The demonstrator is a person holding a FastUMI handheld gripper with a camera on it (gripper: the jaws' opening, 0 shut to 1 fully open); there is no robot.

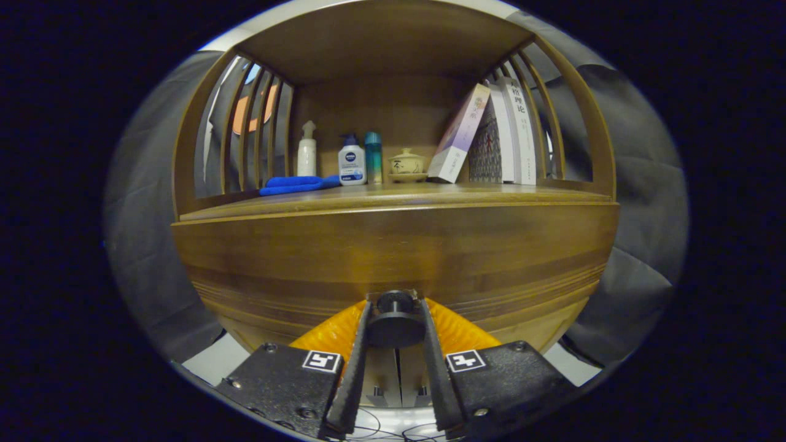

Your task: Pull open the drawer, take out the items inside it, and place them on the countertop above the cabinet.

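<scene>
A wooden drawer front (393, 258) fills the space ahead of me, with a round black knob (395, 319) at its lower middle. My gripper (395, 307) is shut on the knob, one finger pressing each side of it. Above the drawer runs the wooden countertop (393, 195) of the cabinet. The drawer's inside is hidden.
On the countertop, at the back, stand a white spray bottle (306, 150), a white lotion bottle (352, 161), a teal can (373, 158), a lidded ceramic cup (406, 164) and leaning books (491, 135). A folded blue cloth (298, 183) lies at the left. Slatted wooden sides enclose the shelf.
</scene>
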